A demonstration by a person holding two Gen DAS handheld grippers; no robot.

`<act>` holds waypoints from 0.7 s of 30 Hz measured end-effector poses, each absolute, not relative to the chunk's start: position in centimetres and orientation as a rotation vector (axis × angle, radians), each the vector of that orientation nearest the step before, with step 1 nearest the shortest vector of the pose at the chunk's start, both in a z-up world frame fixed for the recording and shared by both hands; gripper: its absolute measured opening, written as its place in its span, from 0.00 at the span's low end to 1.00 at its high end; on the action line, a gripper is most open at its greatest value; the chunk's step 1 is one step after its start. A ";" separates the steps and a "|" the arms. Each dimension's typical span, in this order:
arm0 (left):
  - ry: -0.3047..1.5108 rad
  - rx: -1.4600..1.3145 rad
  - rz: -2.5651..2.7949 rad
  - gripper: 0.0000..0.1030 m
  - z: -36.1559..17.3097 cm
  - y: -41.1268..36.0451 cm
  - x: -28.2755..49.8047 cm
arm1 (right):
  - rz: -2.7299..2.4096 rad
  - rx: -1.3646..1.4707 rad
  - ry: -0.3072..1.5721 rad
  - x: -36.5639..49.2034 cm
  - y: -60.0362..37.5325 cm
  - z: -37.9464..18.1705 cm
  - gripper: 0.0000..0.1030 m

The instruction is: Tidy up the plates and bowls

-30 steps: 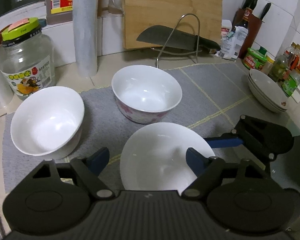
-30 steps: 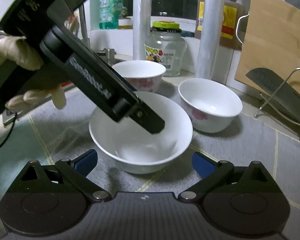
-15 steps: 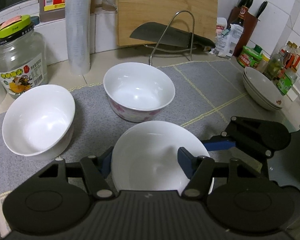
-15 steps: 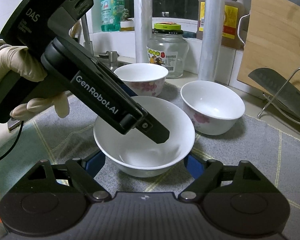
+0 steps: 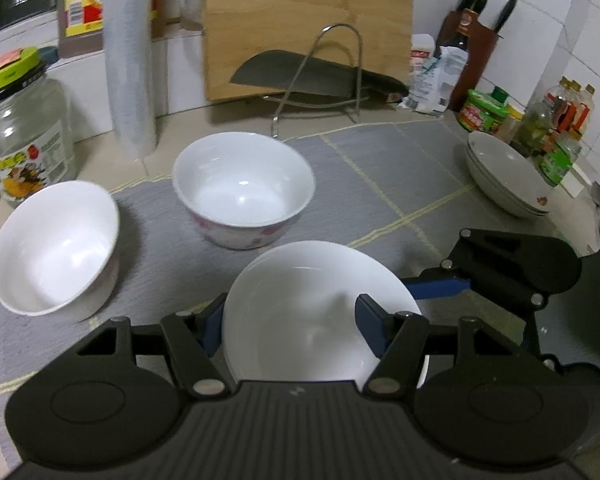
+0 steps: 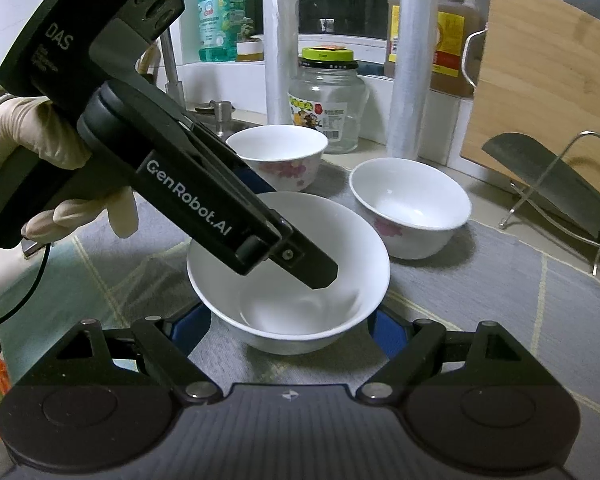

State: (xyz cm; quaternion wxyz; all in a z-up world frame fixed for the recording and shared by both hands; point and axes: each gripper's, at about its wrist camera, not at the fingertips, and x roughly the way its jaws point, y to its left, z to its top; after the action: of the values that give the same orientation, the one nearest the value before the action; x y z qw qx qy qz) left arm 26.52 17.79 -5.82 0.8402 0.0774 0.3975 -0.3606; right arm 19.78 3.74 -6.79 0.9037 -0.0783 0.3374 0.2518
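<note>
Both tools clamp the near bowl (image 5: 300,320), left tool (image 5: 292,320) on its rim, right tool (image 6: 288,328) round its sides, probably to stack it.

Black gripper (image 6: 324,276) marked "GenRobot.AI", blue pads (image 5: 370,330); gloved hand (image 6: 40,148).

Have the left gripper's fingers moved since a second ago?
Yes. The left gripper's fingers have come inward and now clamp the wall of the near bowl, which sits as before on the grey mat.
</note>
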 end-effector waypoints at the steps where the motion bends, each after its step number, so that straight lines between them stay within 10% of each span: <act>1: 0.837 0.168 -0.768 0.63 -5.7 17.6 26.4 | 0.516 -0.163 0.696 19.6 3.5 -6.7 0.86; 21: 0.823 0.199 -0.875 0.63 -5.0 11.6 24.3 | 0.424 -0.174 0.694 15.8 -1.5 -5.1 0.86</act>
State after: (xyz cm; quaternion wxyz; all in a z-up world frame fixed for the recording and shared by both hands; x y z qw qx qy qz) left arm 24.29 11.64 -5.02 0.8205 0.0935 0.3864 -0.4109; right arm 15.84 -1.51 -5.10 0.9149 -0.0843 0.3369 0.2059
